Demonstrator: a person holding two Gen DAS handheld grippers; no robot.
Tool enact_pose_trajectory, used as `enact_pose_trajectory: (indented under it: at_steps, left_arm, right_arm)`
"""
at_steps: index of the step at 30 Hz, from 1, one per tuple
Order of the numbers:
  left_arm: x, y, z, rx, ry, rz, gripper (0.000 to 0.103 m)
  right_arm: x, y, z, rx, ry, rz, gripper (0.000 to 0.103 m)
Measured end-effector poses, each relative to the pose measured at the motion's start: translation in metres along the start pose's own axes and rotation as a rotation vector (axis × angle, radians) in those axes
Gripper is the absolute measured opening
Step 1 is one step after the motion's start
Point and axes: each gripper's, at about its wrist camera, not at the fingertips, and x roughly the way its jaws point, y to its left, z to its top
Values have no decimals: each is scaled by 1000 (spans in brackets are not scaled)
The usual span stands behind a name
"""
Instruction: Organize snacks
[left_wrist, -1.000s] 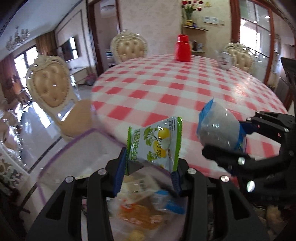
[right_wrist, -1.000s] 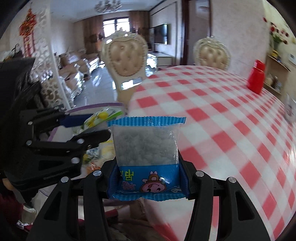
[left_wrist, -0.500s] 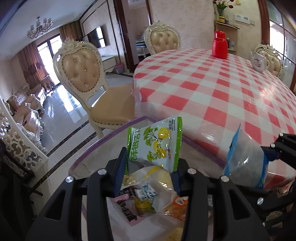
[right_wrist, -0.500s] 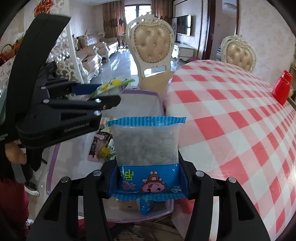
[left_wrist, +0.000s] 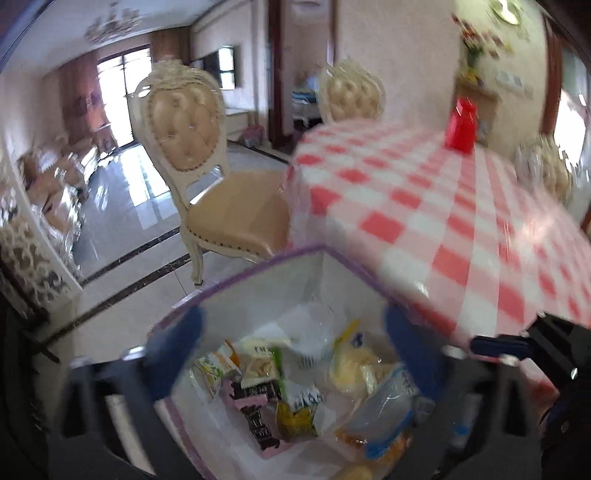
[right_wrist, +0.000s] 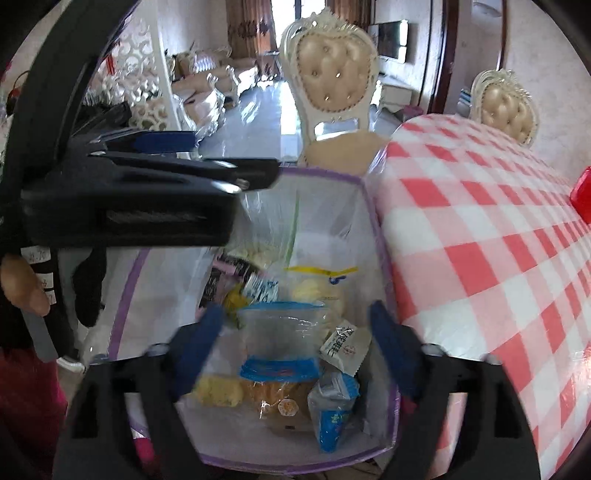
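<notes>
A white storage bin with purple trim (left_wrist: 255, 273) (right_wrist: 380, 258) stands beside the table and holds several snack packets. My left gripper (left_wrist: 291, 354) is open and empty above the bin; it also shows at the left of the right wrist view (right_wrist: 207, 158). The green-and-yellow packet (left_wrist: 295, 413) lies among the snacks. My right gripper (right_wrist: 291, 350) is open and empty above the bin. The blue-and-clear packet (right_wrist: 280, 336) (left_wrist: 384, 410) lies on top of the pile just below it.
The round table with a red-and-white checked cloth (left_wrist: 424, 206) (right_wrist: 480, 229) is right of the bin. A red jug (left_wrist: 461, 125) stands on it at the far side. A cream padded chair (left_wrist: 207, 170) (right_wrist: 332, 92) stands beyond the bin.
Both grippers opened over the bin. The green-and-yellow packet dropped from the left gripper and the blue-and-clear packet dropped from the right one; both now lie in the bin.
</notes>
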Motion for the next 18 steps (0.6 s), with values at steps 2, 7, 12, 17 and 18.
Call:
enact_pose_trajectory:
  at_steps: [2, 7, 12, 17, 18]
  left_arm:
    - [-4, 12, 6, -62, 16, 24, 102]
    - [0, 36, 14, -199, 155, 180, 102]
    - [16, 42, 6, -249, 240, 121, 102]
    - [28, 32, -2, -221, 301, 118, 102]
    - [30, 28, -4, -211, 312, 118, 102]
  right_arm:
    - [-10, -1, 4, 5, -27, 11, 87]
    - [-26, -11, 8, 91, -20, 81, 87]
    - [-11, -19, 11, 198, 98, 82, 87]
    - [14, -16, 8, 209, 203, 25, 87]
    - [20, -14, 7, 199, 230, 4, 87]
